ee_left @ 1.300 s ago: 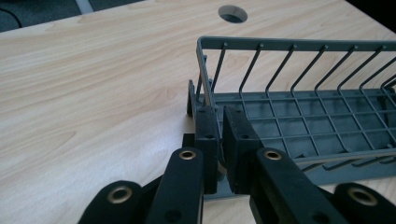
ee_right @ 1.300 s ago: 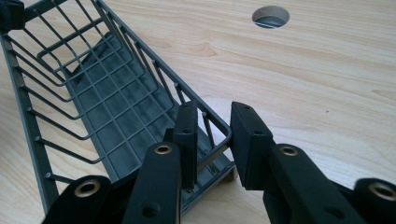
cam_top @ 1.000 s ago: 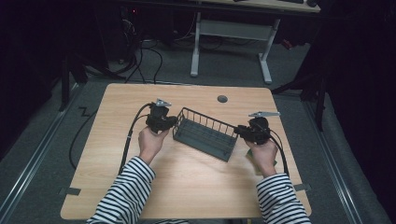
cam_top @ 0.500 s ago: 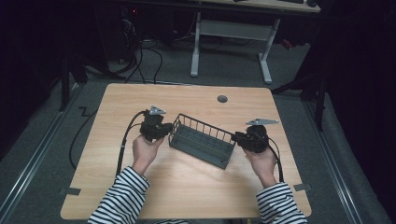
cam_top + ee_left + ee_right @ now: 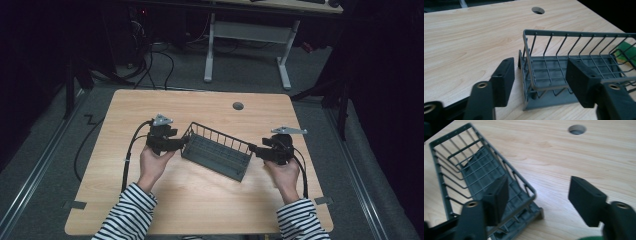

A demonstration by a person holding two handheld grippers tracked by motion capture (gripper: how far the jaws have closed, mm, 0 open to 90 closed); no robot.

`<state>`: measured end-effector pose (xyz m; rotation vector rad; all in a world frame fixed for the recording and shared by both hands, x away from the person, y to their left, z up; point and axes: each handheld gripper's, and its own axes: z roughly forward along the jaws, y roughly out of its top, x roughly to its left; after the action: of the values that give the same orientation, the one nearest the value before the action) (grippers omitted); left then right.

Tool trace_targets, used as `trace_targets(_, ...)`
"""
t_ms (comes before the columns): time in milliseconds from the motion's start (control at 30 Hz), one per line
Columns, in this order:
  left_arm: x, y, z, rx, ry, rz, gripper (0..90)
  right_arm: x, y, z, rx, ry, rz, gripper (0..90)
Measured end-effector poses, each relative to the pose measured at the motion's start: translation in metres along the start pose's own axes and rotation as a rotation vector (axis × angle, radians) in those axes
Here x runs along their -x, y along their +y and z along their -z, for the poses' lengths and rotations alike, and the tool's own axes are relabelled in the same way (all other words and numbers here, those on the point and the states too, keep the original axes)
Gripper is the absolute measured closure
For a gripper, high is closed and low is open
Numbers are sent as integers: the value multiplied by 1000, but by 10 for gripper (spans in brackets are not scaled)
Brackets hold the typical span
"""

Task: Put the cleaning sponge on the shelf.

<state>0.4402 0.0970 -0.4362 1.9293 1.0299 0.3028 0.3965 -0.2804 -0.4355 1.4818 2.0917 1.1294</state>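
A dark grey wire basket (image 5: 217, 150) lies at a slant on the middle of the wooden table (image 5: 200, 205). My left gripper (image 5: 183, 142) is at its left end. In the left gripper view the basket's end rim (image 5: 534, 75) stands between the open jaws of the left gripper (image 5: 541, 80), and the pads (image 5: 504, 78) do not touch it. My right gripper (image 5: 252, 148) is at the right end. There the corner of the basket (image 5: 474, 170) lies between the parted jaws of the right gripper (image 5: 540, 195), free of the pads (image 5: 586, 197). Both pairs of jaws have just been opening.
A round cable hole (image 5: 238, 106) sits near the table's far edge. A black cable (image 5: 129, 155) trails from the left gripper over the left of the table. White desk legs (image 5: 210, 50) and loose cables stand on the floor beyond.
Both grippers, shut on the basket's ends before, have let go and their jaws stand apart. The basket came a little nearer to the person and lies on the table.
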Motion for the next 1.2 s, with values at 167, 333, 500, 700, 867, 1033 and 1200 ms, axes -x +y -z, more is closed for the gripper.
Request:
trace_targets(167, -2, -17, 17, 8, 19, 8, 347, 4, -7, 14, 59, -43, -15, 272)
trace_targets(333, -12, -51, 36, 29, 61, 49, 338, 17, -22, 27, 77, -51, -34, 271)
trace_targets(500, -22, -74, 44, 27, 100, 82, 333, 25, -34, 31, 73, -72, -45, 274)
trace_targets(700, -37, -105, 45, -19, 174, 95, 330, 35, -55, 35, 71, -112, -64, 277)
trace_targets(867, -44, -121, 43, -38, 209, 118, 329, 41, -66, 36, 58, -132, -61, 270)
trace_targets(1033, -47, -128, 41, -64, 258, 97, 327, 48, -78, 36, 44, -148, -67, 264)
trace_targets(1200, -48, -134, 36, -87, 281, 80, 322, 54, -89, 31, 8, -181, -68, 252)
